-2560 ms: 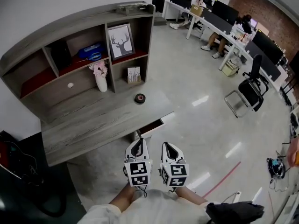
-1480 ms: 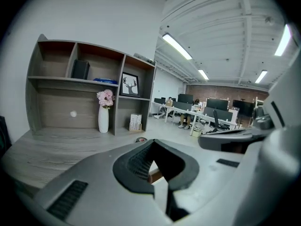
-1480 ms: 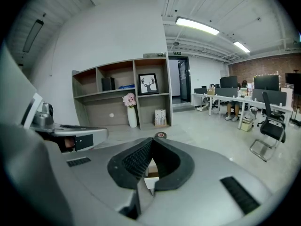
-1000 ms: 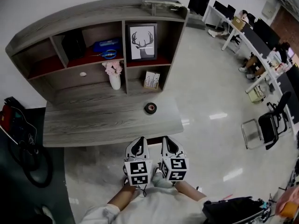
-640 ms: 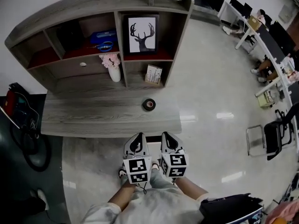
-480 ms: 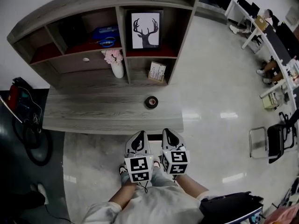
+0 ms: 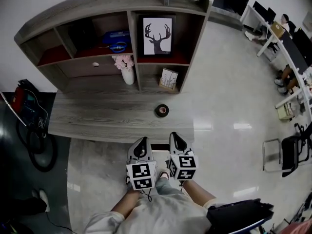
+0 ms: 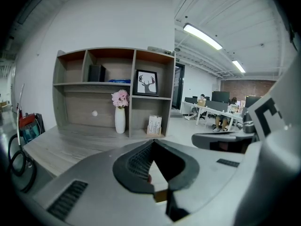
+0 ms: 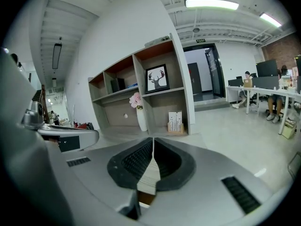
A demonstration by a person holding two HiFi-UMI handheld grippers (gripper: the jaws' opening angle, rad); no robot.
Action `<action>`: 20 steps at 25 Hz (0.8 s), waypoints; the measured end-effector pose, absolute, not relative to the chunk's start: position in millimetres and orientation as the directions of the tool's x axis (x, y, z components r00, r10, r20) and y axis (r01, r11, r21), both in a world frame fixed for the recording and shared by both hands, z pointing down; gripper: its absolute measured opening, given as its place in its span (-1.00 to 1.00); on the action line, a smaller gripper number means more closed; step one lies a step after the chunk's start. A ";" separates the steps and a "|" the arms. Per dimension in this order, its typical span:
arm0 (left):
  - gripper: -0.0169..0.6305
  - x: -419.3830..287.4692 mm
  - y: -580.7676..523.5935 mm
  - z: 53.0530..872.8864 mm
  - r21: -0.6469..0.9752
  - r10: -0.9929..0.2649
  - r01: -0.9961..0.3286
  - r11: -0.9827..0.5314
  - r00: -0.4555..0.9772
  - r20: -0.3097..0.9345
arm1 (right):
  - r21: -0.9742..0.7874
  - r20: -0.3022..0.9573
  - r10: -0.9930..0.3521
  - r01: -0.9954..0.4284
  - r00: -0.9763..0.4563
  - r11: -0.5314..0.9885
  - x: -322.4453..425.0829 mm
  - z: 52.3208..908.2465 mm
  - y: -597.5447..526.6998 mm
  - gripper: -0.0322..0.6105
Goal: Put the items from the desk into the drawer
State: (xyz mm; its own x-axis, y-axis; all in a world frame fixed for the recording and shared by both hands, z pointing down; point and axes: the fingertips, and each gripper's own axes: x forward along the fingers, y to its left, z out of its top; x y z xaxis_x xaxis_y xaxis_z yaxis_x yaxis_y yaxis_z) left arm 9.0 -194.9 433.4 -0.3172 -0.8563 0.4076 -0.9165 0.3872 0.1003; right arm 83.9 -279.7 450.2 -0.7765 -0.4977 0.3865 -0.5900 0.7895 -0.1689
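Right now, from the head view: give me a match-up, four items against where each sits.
Items:
A. tape roll
B. vase of pink flowers
C. deer picture
D. blue item

Places:
1. upper right compartment of the shelf unit
2. open desk top, in front of the shelves
3. upper middle compartment
4. back of the desk top, at the foot of the upright divider

Pairs: A-2, B-4, C-1, D-3.
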 end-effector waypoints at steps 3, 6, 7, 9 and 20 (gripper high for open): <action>-0.96 4.0 -193.5 435.0 0.098 -0.853 -0.917 0.386 -0.315 0.415 | -0.163 0.398 -0.499 -0.594 -0.770 0.787 79.9 453.4 -283.6 -0.90; -0.96 -0.4 -196.6 438.3 0.093 -0.852 -0.921 0.378 -0.307 0.424 | -0.156 0.414 -0.499 -0.599 -0.761 0.785 73.8 458.1 -292.5 -0.88; -0.96 -2.1 -198.4 440.2 0.091 -0.852 -0.923 0.374 -0.303 0.428 | -0.152 0.418 -0.499 -0.600 -0.759 0.786 70.7 460.0 -296.7 -0.81; -0.96 -5.5 -202.1 445.7 0.090 -0.850 -0.926 0.367 -0.294 0.437 | -0.144 0.427 -0.500 -0.602 -0.754 0.785 64.6 465.2 -305.5 -0.71; -0.96 -27.1 -226.5 482.6 0.100 -0.836 -0.930 0.353 -0.265 0.481 | -0.090 0.479 -0.507 -0.614 -0.717 0.784 32.1 508.4 -343.9 -0.52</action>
